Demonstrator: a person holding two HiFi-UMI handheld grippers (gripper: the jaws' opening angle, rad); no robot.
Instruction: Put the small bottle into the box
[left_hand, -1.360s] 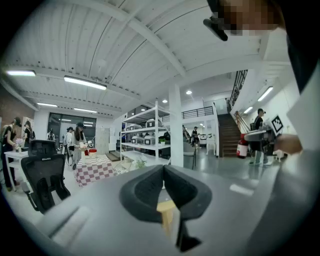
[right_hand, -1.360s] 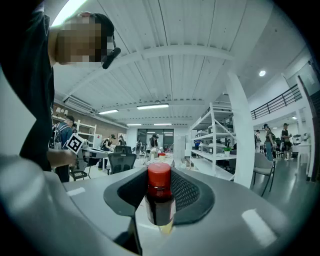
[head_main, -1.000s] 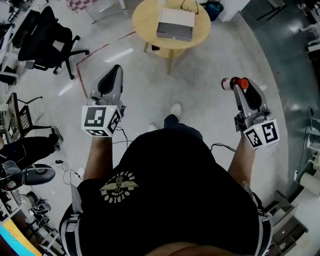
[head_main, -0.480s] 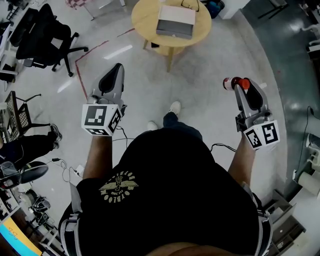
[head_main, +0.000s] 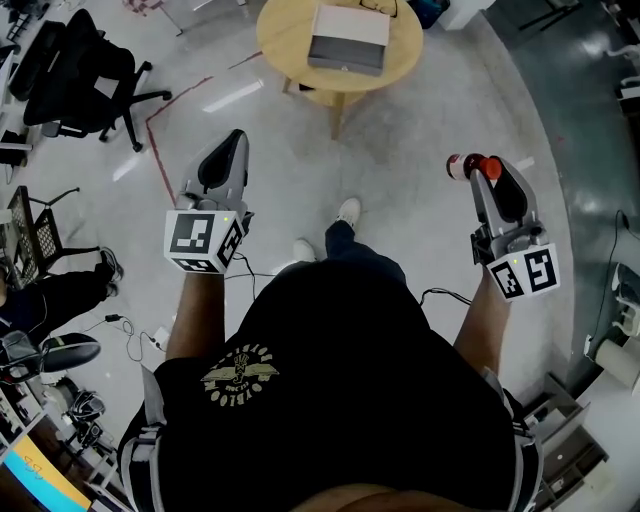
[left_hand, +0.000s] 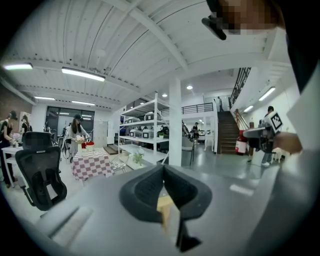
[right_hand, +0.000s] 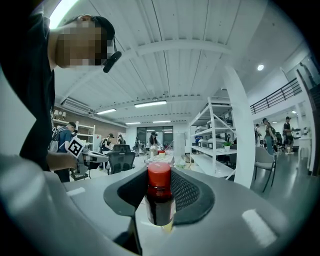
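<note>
Small bottle (right_hand: 159, 200) — red-capped — sits clamped in the right claw (right_hand: 159, 175).

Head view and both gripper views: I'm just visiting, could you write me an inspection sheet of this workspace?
Surface: round wooden table, ahead of the person, apart from both grippers.
Job's things: grey rectangular box lying on the table; small dark bottle with red cap between the right gripper's jaws.
Clutter: black office chair at left.
Grippers: right gripper shut on the bottle; left gripper shut, empty.
Cables: thin black cable on the floor at left.
Surroundings: grey glossy floor with red tape line; white shelving.
</note>
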